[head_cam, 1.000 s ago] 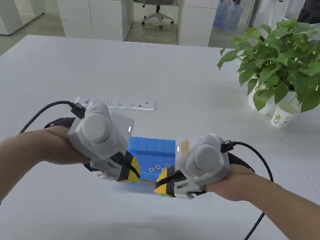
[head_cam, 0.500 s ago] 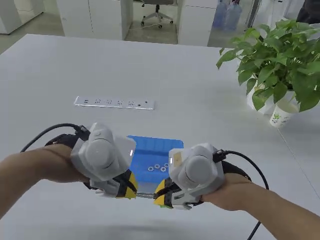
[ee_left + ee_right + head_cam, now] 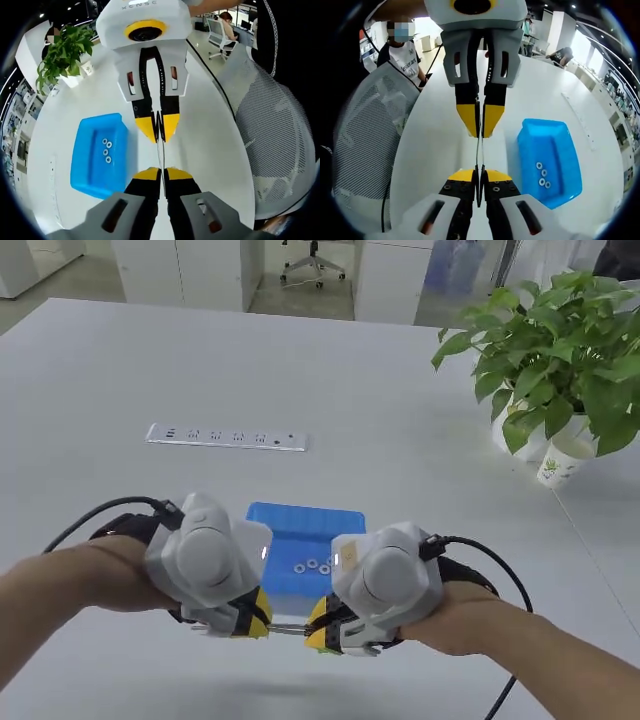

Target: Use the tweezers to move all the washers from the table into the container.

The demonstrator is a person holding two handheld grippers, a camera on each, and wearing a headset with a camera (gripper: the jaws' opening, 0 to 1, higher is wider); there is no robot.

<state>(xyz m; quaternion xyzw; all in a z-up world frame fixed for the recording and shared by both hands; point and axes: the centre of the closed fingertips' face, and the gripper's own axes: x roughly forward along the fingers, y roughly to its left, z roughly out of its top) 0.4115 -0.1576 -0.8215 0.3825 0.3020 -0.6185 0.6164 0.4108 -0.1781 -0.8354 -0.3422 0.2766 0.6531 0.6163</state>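
A thin metal pair of tweezers (image 3: 290,629) spans the short gap between my two grippers, which face each other tip to tip. My left gripper (image 3: 256,621) is shut on one end of the tweezers (image 3: 160,152), and my right gripper (image 3: 318,625) is shut on the other end (image 3: 480,150). Just beyond them the blue container (image 3: 300,530) sits on the white table. It holds several small washers (image 3: 315,566), which also show in the left gripper view (image 3: 106,151) and the right gripper view (image 3: 542,176). The left gripper (image 3: 161,175) meets the right gripper (image 3: 160,127) in line above the table.
A white power strip (image 3: 225,437) lies further back on the table. A leafy plant (image 3: 560,340) in a white pot (image 3: 558,458) stands at the right. A mesh chair back (image 3: 270,130) is close behind the table's near edge.
Both grippers have drawn back a little toward me from over the container's near edge, with the tweezers still held between them. The head camera has tilted slightly.
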